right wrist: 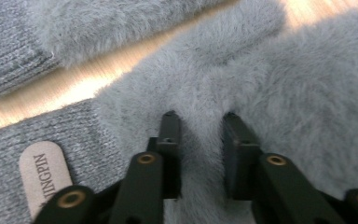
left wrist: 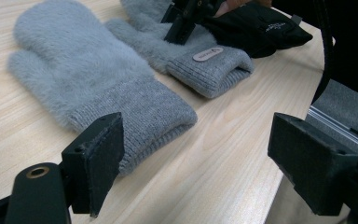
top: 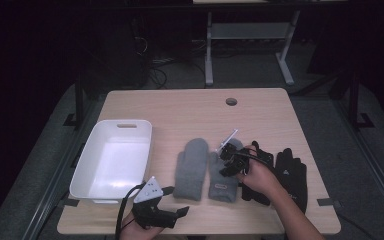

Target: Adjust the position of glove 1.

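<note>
Right gripper [right wrist: 200, 140] is down on the right-hand grey mitten [right wrist: 279, 93], jaws narrowed and pinching a ridge of fluff between the pads, so I'd call it a grip on the mitten, tho prob just the top layer. Left gripper [left wrist: 191, 163] sits wide open w/ nothing between the jaws, parked low at the near table edge by the other mitten's cuff.

What could go wrong imo: the pinch looks shallow, mostly pile and maybe one layer of knit. If I lift now it could slip out, or the mitten hangs lopsided and drags its twin [top: 190, 167] along, since the two lie just beside each other, maybe touching. Also the black gloves [top: 291, 172] are right next to my hand, easy to snag.

Mitten itself: fuzzy grey, ribbed cuff w/ a small tan label [right wrist: 44, 175], lying flat on the wooden table [top: 180, 107] mid-front, cuff toward me. Soft, floppy, will sag for sure. White bin [top: 87, 167] is off to the left, well apart, empty afaict.
</note>
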Demonstrator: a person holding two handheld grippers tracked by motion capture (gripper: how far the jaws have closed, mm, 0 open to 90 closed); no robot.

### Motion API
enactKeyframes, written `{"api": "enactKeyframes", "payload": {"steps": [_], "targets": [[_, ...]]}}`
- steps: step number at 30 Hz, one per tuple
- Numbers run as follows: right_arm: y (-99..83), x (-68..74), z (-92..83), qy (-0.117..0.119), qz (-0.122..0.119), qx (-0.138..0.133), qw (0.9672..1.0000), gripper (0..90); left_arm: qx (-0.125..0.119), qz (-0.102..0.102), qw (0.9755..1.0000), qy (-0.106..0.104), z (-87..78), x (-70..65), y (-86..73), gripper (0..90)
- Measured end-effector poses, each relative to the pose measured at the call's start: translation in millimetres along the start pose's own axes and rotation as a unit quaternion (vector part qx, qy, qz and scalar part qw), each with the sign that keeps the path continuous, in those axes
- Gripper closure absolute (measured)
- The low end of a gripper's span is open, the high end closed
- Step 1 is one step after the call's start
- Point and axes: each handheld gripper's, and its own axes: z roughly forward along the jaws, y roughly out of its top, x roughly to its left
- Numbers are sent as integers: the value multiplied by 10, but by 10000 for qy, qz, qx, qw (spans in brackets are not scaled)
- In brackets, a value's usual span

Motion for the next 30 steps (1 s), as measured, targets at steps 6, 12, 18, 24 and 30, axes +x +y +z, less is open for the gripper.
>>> {"api": "enactKeyframes", "payload": {"steps": [6, 12, 18, 24, 30], "targets": [[-32, 0, -38, 23, 135, -130, 9998, 806, -40, 47, 10000, 7, -16, -23, 4, 184], [-43, -16, -110, 96, 322, -216, 9992, 831, -57, 81, 9999, 19, -22, -21, 13, 185], [-67, -14, -239, 215, 445, -371, 9981, 840, -249, 9, 9997, 36, -61, -15, 25, 185], [-35, 43, -465, 306, 475, -659, 9962, 842, -347, -29, 9993, 107, -95, -9, 25, 184], [132, 172, -711, 465, 344, -958, 9937, 842, -411, -21, 9990, 148, -111, -8, 33, 184]]}}
